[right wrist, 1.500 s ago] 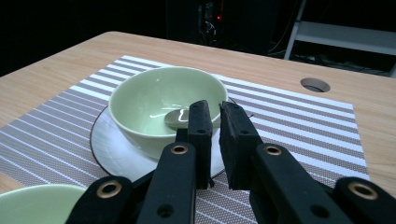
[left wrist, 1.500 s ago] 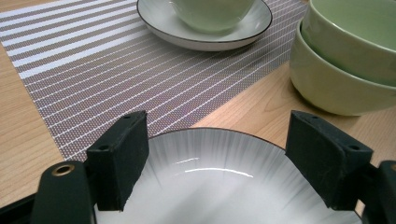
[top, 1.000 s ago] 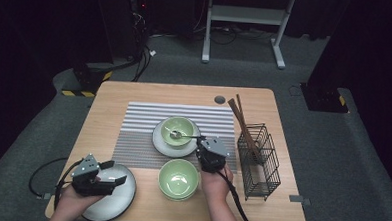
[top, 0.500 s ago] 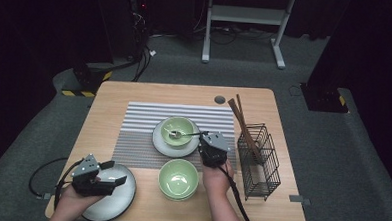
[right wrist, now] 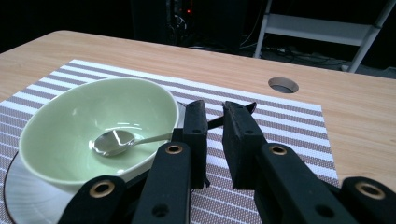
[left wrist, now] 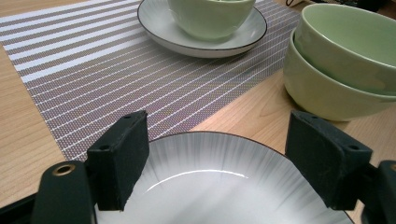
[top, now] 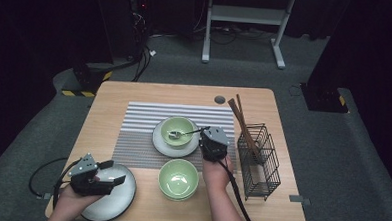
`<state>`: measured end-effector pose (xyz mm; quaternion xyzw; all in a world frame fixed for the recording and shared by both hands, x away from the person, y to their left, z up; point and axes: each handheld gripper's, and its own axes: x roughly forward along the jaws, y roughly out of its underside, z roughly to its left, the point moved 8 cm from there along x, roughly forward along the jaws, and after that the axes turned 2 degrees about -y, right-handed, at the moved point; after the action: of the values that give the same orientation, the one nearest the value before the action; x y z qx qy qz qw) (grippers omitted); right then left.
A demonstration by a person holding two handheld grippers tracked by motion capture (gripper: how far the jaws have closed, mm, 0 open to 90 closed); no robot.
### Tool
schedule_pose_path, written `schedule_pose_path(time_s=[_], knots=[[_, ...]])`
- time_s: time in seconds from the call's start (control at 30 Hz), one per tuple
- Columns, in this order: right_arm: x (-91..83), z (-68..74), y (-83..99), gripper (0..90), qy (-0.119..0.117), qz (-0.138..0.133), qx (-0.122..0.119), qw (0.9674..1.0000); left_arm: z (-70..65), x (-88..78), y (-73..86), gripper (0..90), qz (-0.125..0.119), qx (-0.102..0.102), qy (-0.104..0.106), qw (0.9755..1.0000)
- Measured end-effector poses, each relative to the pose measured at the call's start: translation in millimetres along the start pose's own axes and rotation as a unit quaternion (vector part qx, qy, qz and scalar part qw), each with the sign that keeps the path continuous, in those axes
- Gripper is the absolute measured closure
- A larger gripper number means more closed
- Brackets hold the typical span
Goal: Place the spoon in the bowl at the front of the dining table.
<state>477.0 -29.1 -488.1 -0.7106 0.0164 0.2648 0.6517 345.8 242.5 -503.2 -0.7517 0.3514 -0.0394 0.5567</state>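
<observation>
A pale green bowl (top: 177, 127) stands on a white saucer (top: 175, 148) on the striped mat. A metal spoon (right wrist: 112, 140) lies in the bowl (right wrist: 70, 135), its handle over the rim toward my right gripper (right wrist: 215, 112). Those jaws stand a narrow gap apart; the dark handle end crosses the gap and the pads do not press on it. In the high view my right gripper (top: 204, 132) sits just right of the bowl. My left gripper (left wrist: 217, 154) is wide open, its jaws low over the far rim of a white plate (left wrist: 224, 186). It (top: 114, 171) is at the table's front left.
Two stacked green bowls (top: 178, 179) stand near the front edge, between my hands; they (left wrist: 341, 70) are close to the plate. A black wire basket (top: 259, 158) with brown chopsticks (top: 241, 120) stands at the right. The table has a round hole (top: 219, 99) at the back.
My right gripper has edged slightly farther from the person, beside the bowl. The spoon stays in the bowl. The left gripper has not moved.
</observation>
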Motion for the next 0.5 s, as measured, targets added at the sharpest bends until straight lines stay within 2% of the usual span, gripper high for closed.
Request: schedule_pose_path(time_s=[0.5], knots=[[11.3,-11.8,-1.1,76.7,0.015,0.000,0.016,0.9998,-0.3,0.2,0.3,22.3,0.001,-0.002,0.003,1.0000]])
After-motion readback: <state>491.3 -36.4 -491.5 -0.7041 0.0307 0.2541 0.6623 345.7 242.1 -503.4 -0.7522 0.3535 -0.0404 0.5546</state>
